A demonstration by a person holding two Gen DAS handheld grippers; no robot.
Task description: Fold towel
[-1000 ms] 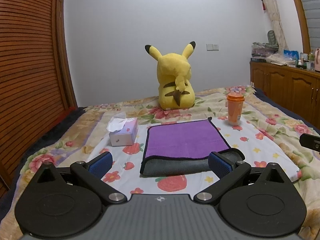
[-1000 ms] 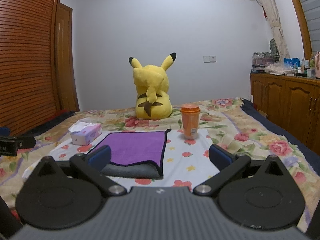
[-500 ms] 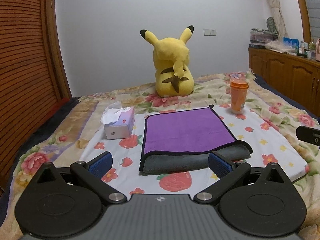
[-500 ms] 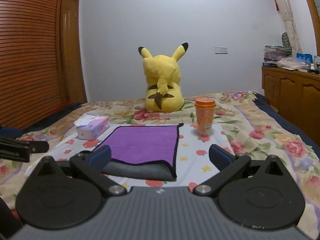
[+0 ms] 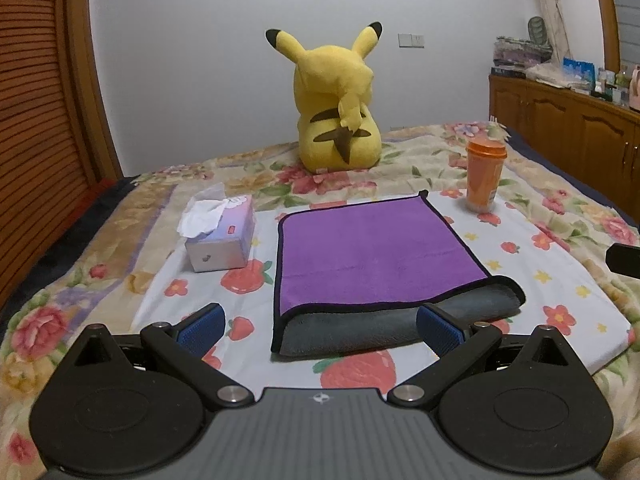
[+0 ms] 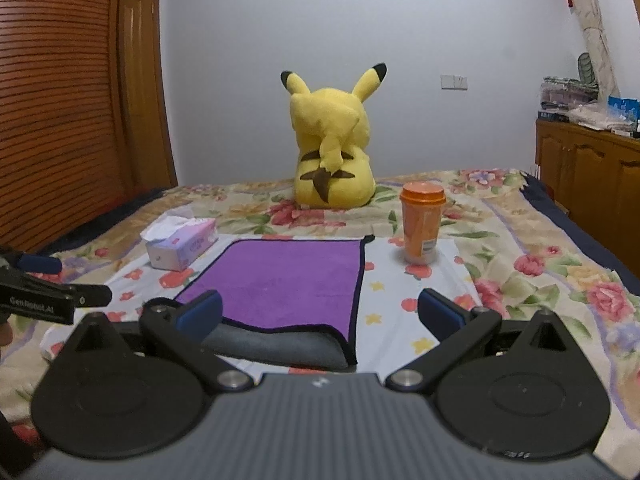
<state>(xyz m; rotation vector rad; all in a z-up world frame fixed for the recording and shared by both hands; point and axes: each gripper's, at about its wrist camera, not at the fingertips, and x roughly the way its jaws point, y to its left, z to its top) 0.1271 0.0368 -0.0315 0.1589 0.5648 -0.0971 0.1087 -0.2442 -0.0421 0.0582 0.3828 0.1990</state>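
I held both the left hand-held gripper [image 5: 320, 330] and right hand-held gripper [image 6: 320, 312] spread apart above the bed's [image 5: 560, 280] near edge, facing the folded purple towel [image 5: 372, 256].

A yellow plush [image 5: 336, 104] is sitting at the far end of the floral bedspread [image 5: 560, 216], back turned. An orange cup [image 5: 485, 176] is standing nearer than the plush, off to its right, and a tissue box [image 5: 224, 236] is lying to its left.

Purple towel [image 5: 372, 252] with black edging and grey underside, on a floral bedspread [image 5: 568, 216]. Yellow plush [image 5: 338, 108] with black ear tips. Orange cup [image 5: 485, 176]. Blue-padded fingers [image 5: 202, 326].
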